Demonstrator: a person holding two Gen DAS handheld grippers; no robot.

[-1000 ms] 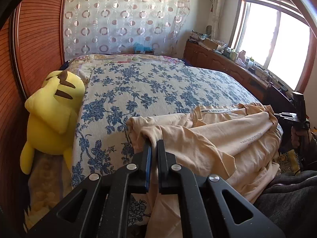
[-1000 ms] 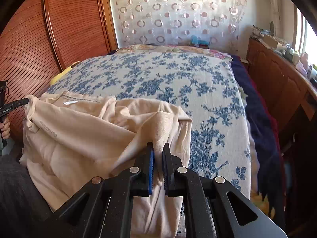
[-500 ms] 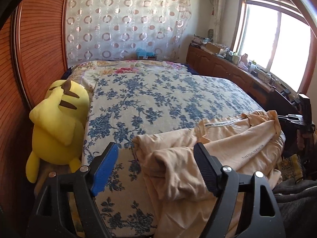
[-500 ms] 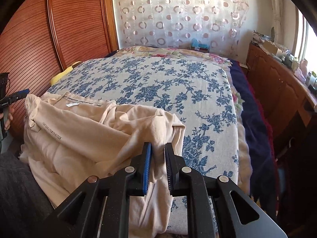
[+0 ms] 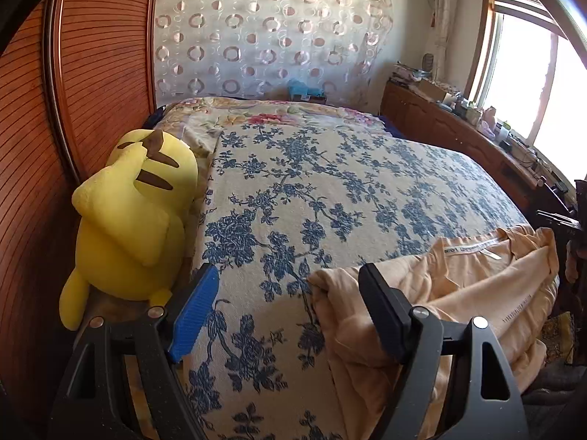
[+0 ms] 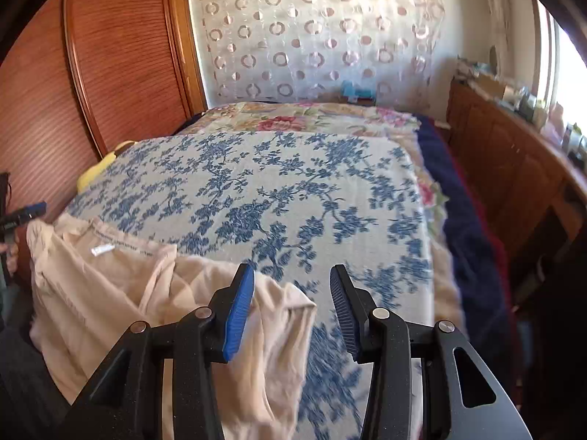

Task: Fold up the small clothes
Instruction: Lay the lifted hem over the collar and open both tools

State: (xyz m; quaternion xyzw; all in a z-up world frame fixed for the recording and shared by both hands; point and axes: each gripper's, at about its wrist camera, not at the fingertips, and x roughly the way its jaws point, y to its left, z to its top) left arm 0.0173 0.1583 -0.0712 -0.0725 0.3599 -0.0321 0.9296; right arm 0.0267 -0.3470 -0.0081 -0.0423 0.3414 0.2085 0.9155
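Peach-coloured T-shirt (image 5: 477, 286) lies crumpled at the near edge of the blue-flowered bedspread (image 5: 330, 190), its neckline with the printed tape and a small white label turned up toward the bedspread's middle. One side of the shirt droops over the near edge of the bedspread.

Left gripper (image 5: 290, 311) stands with jaws spread wide and nothing pinched; its blue-padded finger hangs over bare bedspread, while the black one sits in front of the shirt's bunched left edge. Whether that finger touches the cloth cannot be told.

Right gripper (image 6: 291, 311) has just been opening its jaws, and they now stand apart with nothing clamped. A loose corner of the shirt lies beneath and between them, free of both pads.

A yellow plush toy (image 5: 132, 220) slumps against the left side of the bedspread, wedged beside the reddish slatted wooden wall (image 5: 91, 73). Beyond the bedspread's far end hangs a sheer curtain with ring patterns (image 5: 264, 33).
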